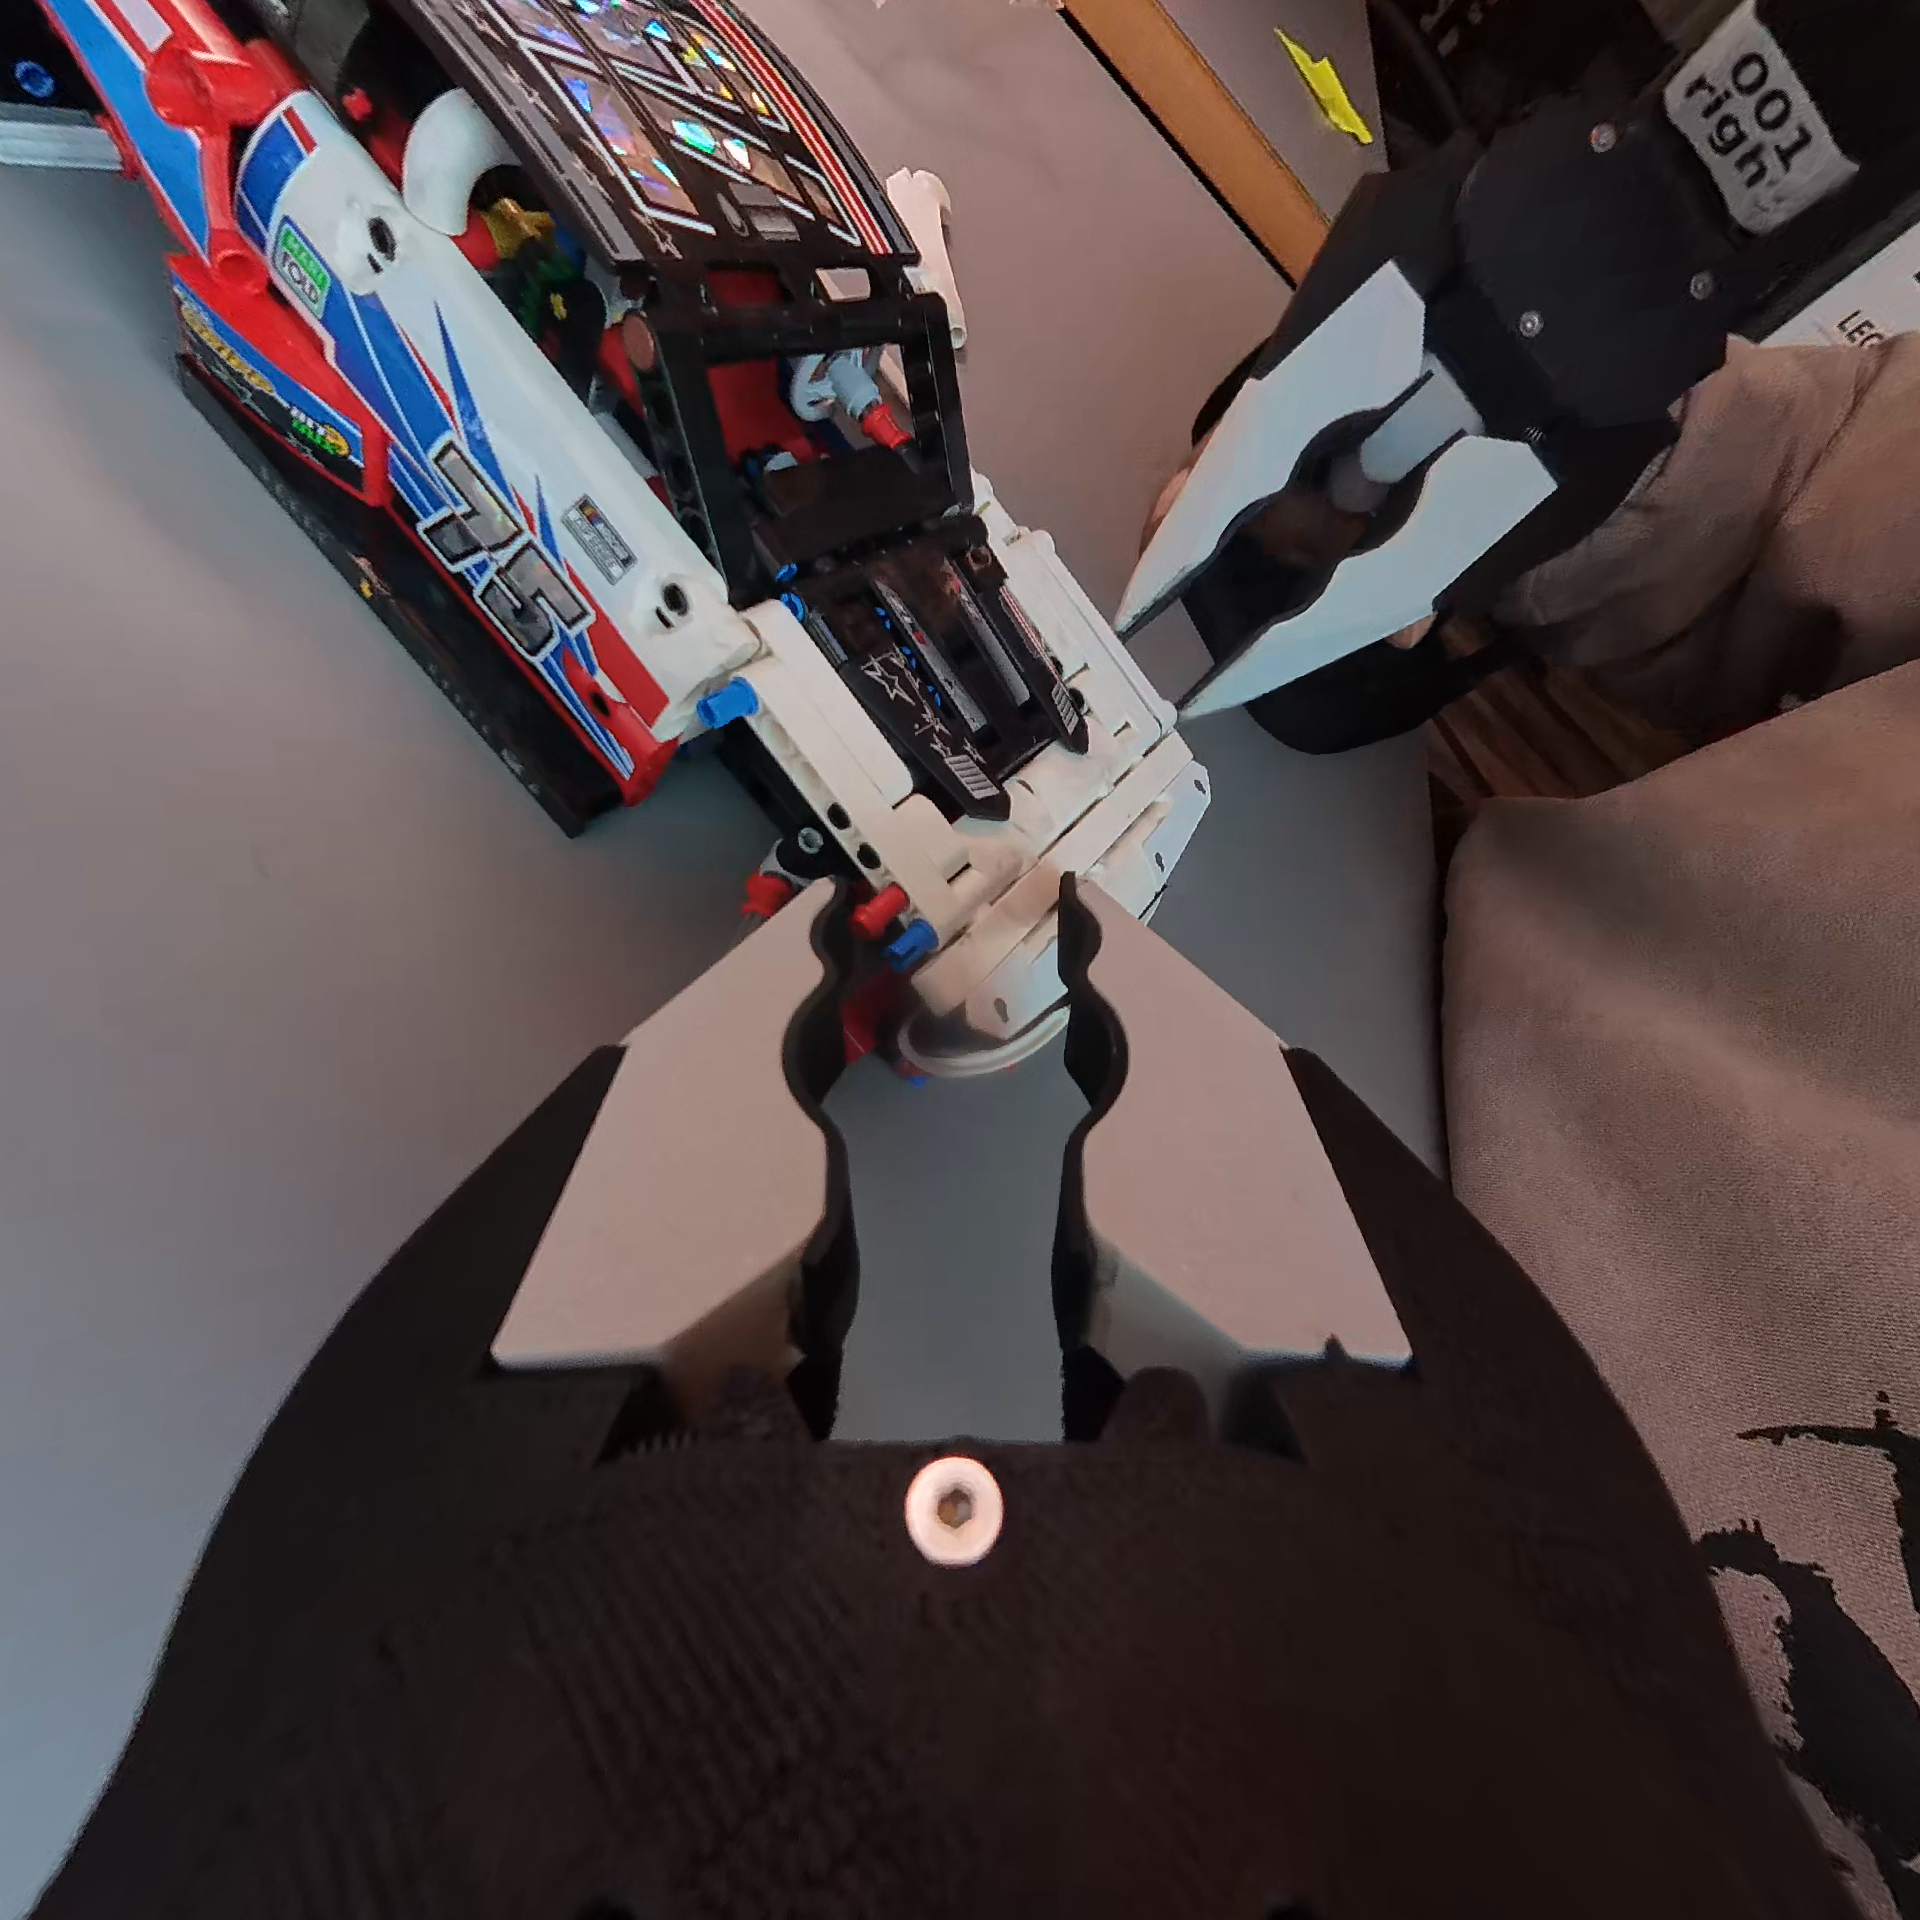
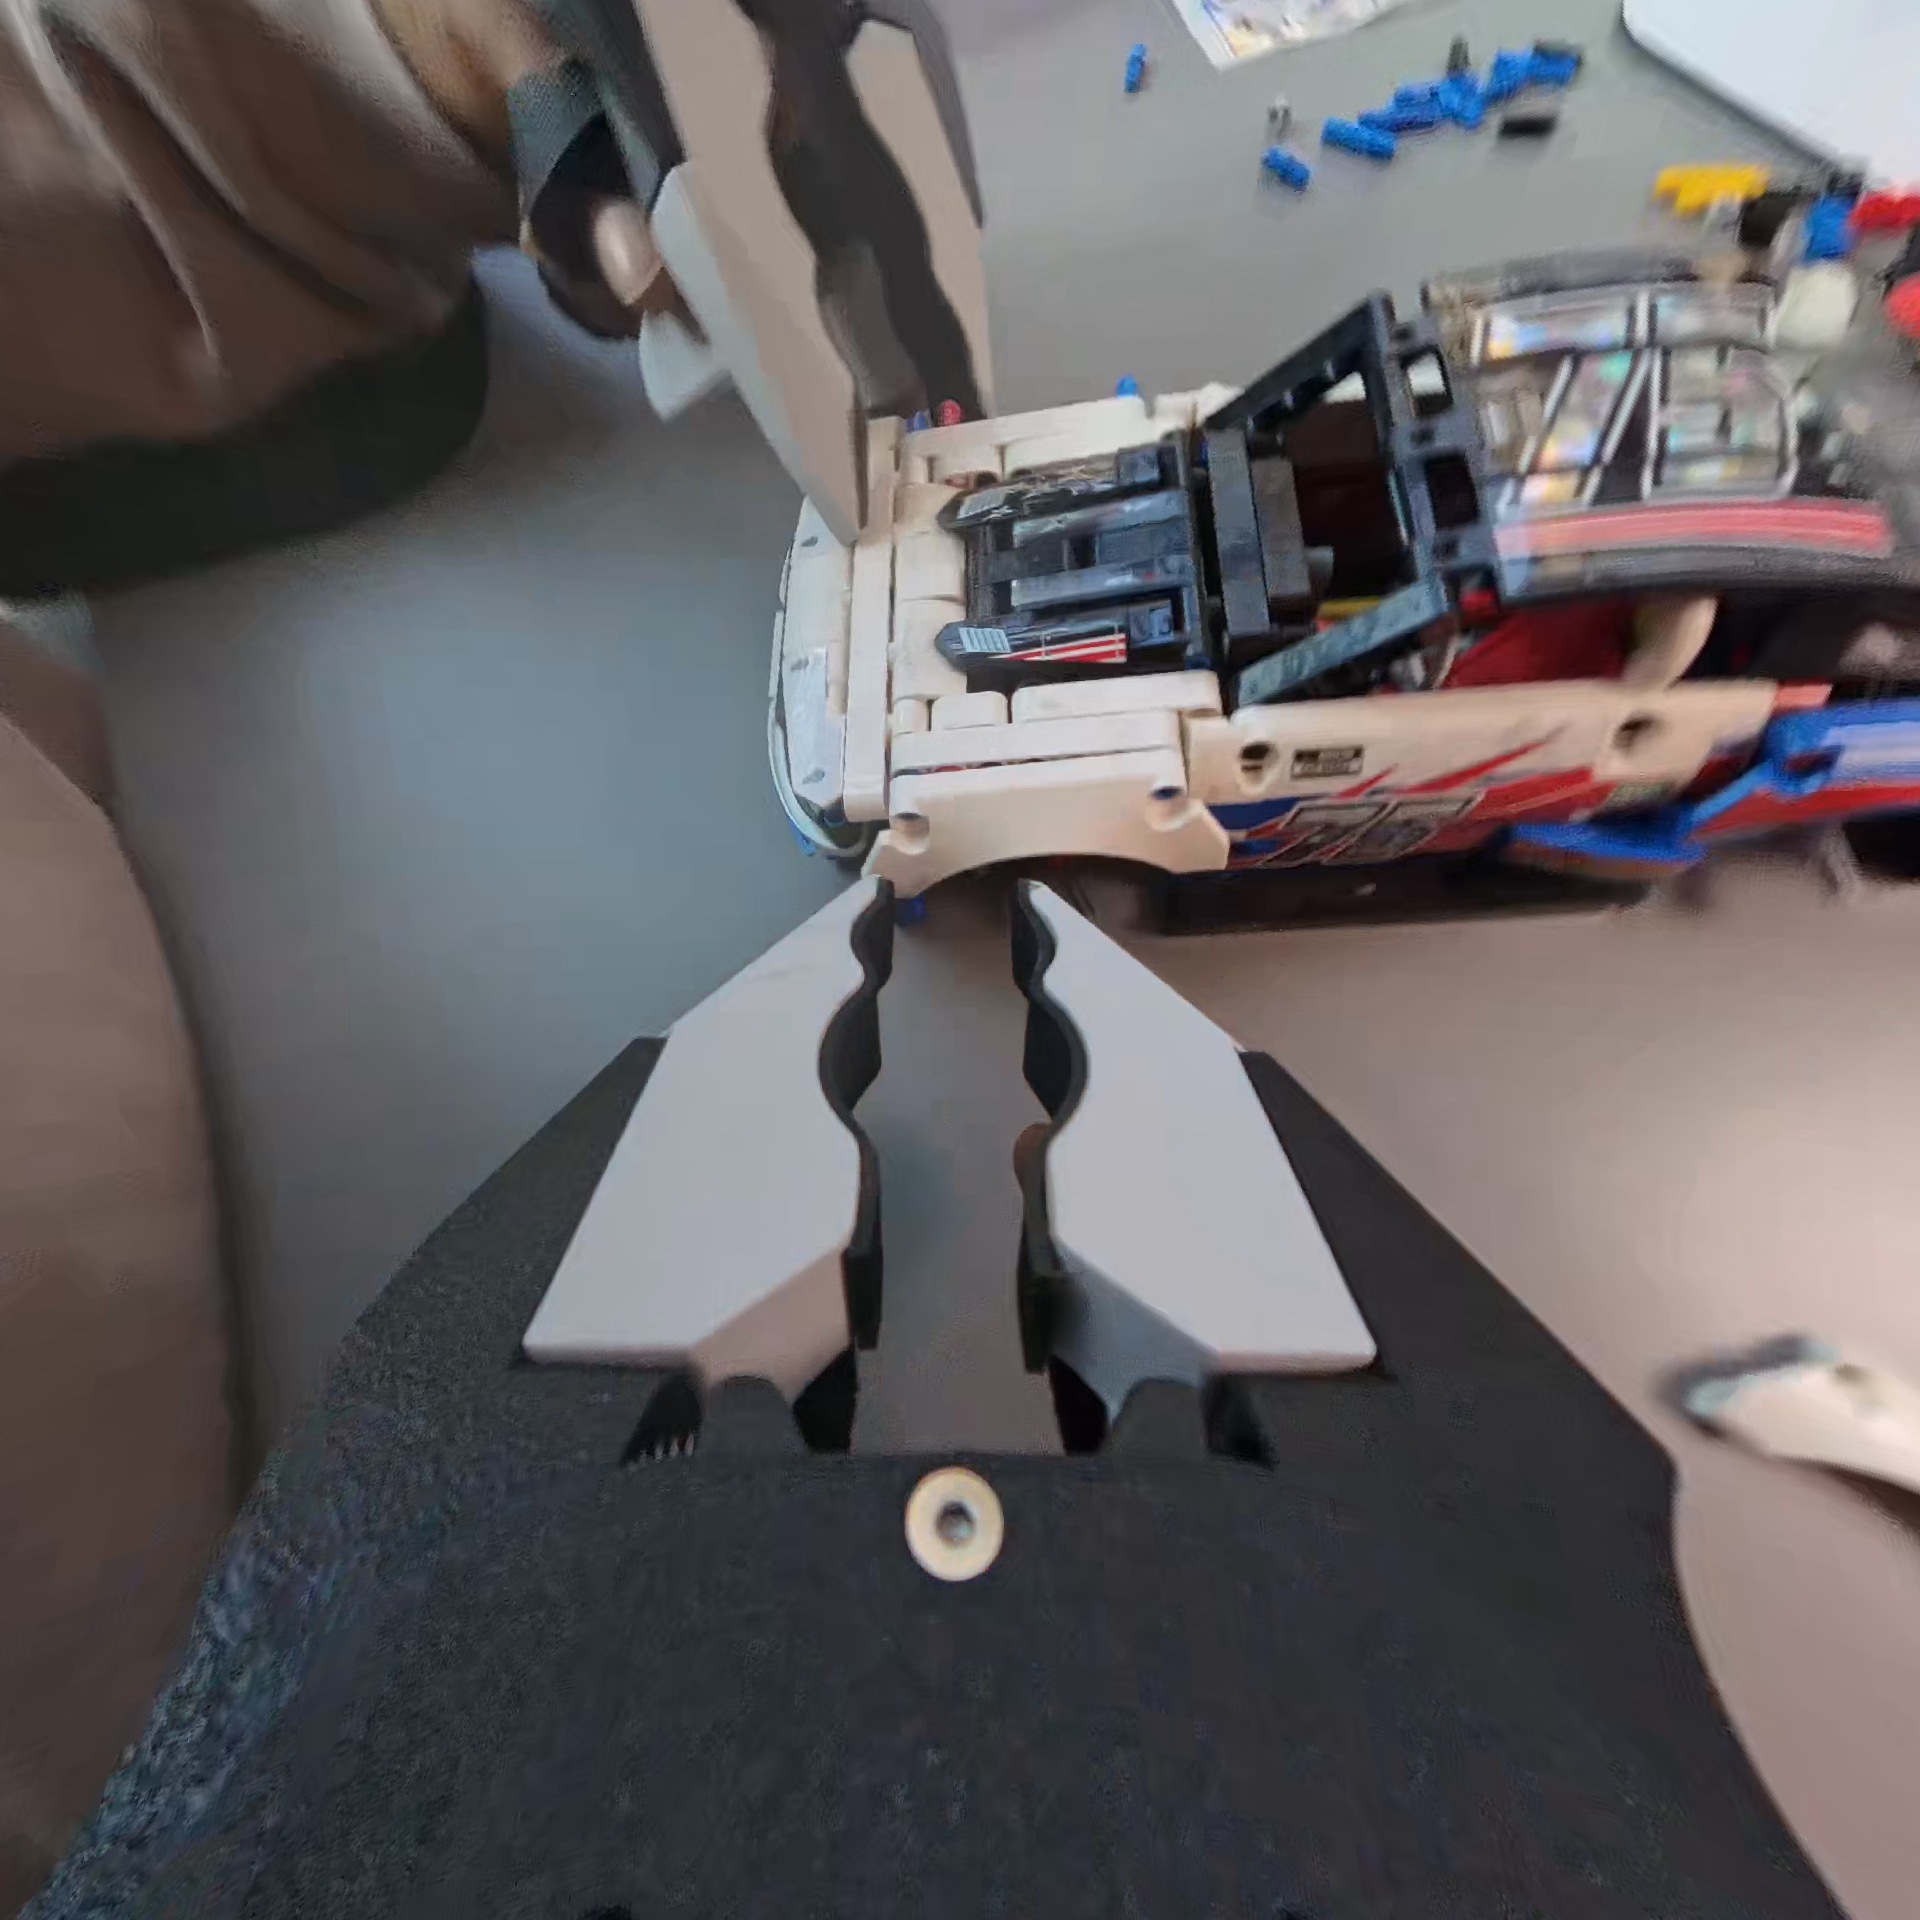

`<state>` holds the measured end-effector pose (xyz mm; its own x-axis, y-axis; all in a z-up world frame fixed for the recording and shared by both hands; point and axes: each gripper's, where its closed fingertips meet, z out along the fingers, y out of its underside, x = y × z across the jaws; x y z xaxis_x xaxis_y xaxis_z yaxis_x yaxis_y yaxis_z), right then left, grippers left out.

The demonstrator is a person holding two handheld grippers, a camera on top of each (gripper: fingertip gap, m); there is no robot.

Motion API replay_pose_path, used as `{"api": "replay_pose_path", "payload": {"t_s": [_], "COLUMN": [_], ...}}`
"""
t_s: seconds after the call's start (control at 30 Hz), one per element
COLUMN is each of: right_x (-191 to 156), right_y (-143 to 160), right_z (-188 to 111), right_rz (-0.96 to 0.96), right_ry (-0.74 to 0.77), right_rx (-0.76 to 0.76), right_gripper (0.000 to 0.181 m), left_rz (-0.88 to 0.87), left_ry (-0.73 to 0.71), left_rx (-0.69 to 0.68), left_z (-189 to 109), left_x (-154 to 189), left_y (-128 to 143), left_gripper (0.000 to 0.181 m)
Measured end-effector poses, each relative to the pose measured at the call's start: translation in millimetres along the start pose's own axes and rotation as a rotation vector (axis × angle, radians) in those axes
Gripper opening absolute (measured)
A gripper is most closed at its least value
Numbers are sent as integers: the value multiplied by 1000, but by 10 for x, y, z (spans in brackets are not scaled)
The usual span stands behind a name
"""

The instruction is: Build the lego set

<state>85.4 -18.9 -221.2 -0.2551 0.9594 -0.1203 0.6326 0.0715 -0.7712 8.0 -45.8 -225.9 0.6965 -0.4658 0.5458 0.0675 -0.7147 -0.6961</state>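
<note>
The lego car (image 1: 665,499) lies on the grey tabletop (image 1: 260,1039), largely assembled: white, red and blue side panels, a black cage frame and a dark patterned roof panel (image 1: 644,114). Its white end block (image 1: 997,790) points toward me.

My left gripper (image 1: 948,896) has its fingers parted to a moderate gap and holds nothing. The tips sit at the end of the white block, about touching it, beside the red and blue pins (image 1: 894,925). My right gripper (image 2: 951,894) is also parted, more narrowly, and empty; its tips sit just under the white wheel arch (image 2: 1039,821) on the car's side.

Step in hand, as I judge it: steady the end of the model before adding or pressing a part. Recommended procedure:
1. Close the left fingers on solid white bodywork, not on the protruding pins.
2. Keep the right fingers off the thin black slats (image 2: 1060,582) set in the white block.
3. Apply force along the car's length so the tabletop takes the load.

Surroundings: loose blue pieces (image 2: 1444,104) and mixed yellow and red parts (image 2: 1704,187) lie well beyond the car. A separate white panel piece (image 2: 1808,1423) lies near my right side. A brown sleeve (image 1: 1662,935) borders the work area and may crowd the approach.
</note>
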Motion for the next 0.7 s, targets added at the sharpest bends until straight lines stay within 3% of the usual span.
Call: {"api": "replay_pose_path", "payload": {"t_s": [0.03,0.13,0.2,0.33,0.7], "right_x": [-14,-35,-5,44,22], "right_y": [2,-64,-53,-18,-28], "right_z": [-4,-19,-6,10,13], "right_rz": [135,460,559,637,685], "right_ry": [-32,-131,-158,-179,-260], "right_rx": [8,98,127,146,168], "right_gripper": [21,17,11,0,7], "left_rz": [2,-2,-3,-2,-1], "left_ry": [-3,-4,-9,-20,-45], "left_rx": [1,13,24,45,63], "left_z": [8,27,28,33,79], "left_x": [6,23,23,28,60], "left_y": [0,0,-1,-3,-3], "left_gripper": [37,37,37,37,36]}}
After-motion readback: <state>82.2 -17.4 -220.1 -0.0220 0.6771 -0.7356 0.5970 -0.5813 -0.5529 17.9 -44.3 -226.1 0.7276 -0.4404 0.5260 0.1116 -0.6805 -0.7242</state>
